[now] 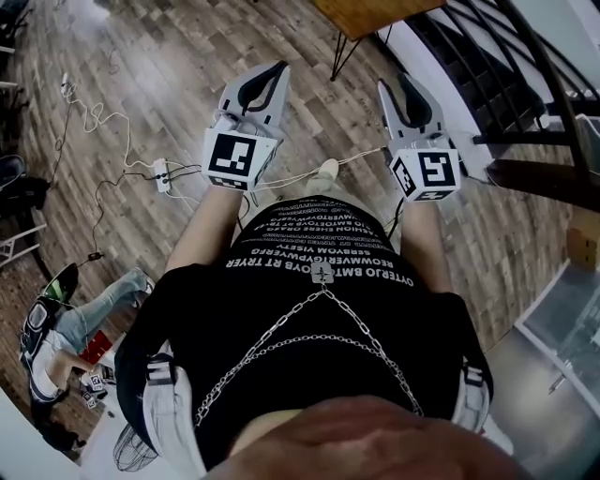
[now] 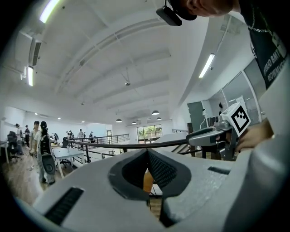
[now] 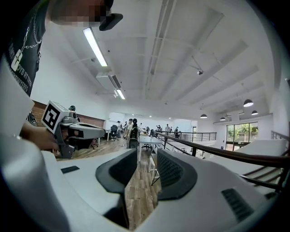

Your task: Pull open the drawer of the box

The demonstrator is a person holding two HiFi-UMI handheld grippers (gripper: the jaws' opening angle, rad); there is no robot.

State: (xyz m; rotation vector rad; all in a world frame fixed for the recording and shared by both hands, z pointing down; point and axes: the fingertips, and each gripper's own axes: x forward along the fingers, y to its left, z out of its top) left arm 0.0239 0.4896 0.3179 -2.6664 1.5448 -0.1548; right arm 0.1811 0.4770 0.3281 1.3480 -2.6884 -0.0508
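Observation:
No box or drawer shows in any view. In the head view both grippers are held out in front of the person's body, above a wood plank floor. The left gripper (image 1: 272, 75) has its fingertips together and nothing between them; in the left gripper view (image 2: 146, 152) its dark pads meet at the tip. The right gripper (image 1: 398, 84) stands open and empty, and in the right gripper view (image 3: 146, 154) floor shows through the gap between the pads. Both point level across an open office. Each gripper shows at the side of the other's view.
A wooden table on black legs (image 1: 366, 14) stands ahead, and a black stair railing (image 1: 506, 66) runs at the upper right. A power strip with cables (image 1: 159, 173) lies on the floor at the left. A person (image 1: 66, 328) crouches at the lower left. Desks (image 3: 147, 140) and people stand far off.

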